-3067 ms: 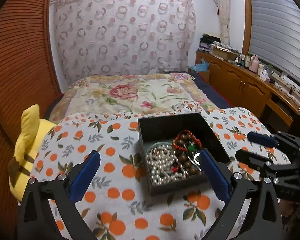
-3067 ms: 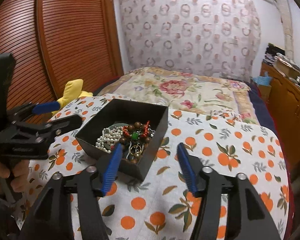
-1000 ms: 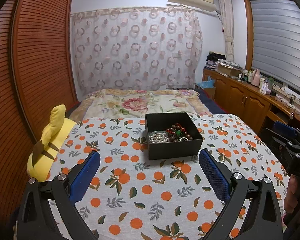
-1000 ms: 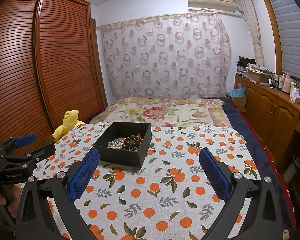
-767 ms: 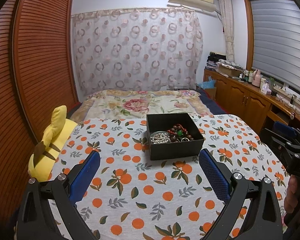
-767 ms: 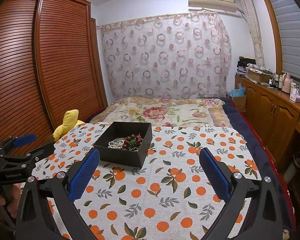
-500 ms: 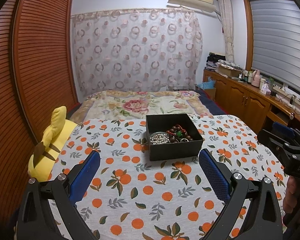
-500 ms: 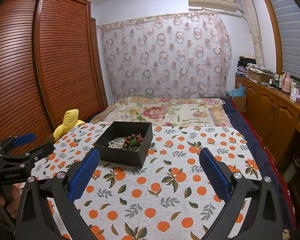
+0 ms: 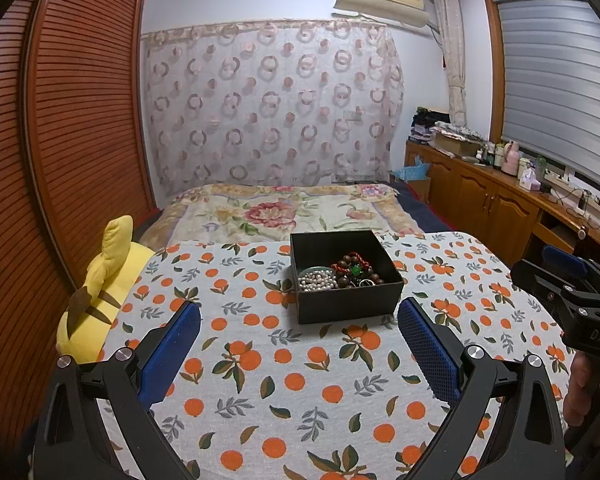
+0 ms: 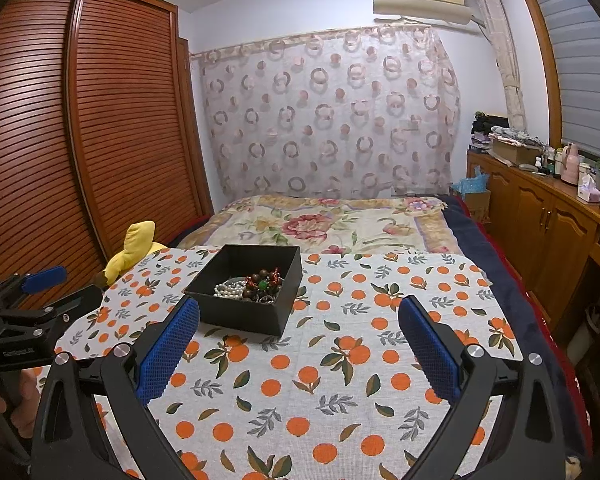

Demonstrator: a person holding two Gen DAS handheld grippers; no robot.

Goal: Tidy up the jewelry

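A black open box [image 9: 346,304] stands on the orange-print tablecloth [image 9: 284,380]. It holds a pearl strand [image 9: 316,281], brown and red beads [image 9: 352,266] and small rings. In the right wrist view the box [image 10: 244,314] lies ahead and to the left, with the beads [image 10: 262,280] inside. My left gripper [image 9: 298,354] is open and empty, held back from the box. My right gripper [image 10: 298,354] is open and empty, to the right of the box. Each gripper shows at the edge of the other's view.
A yellow plush toy [image 9: 100,292] sits at the table's left edge. A bed with a floral cover [image 9: 284,212] lies beyond the table. A slatted wooden wardrobe [image 10: 80,140] stands on the left, and wooden cabinets [image 9: 500,204] with clutter on the right.
Both grippers have pulled well back and up from the box since three seconds ago, and the right gripper's jaws have widened. In the last second almost nothing has moved.
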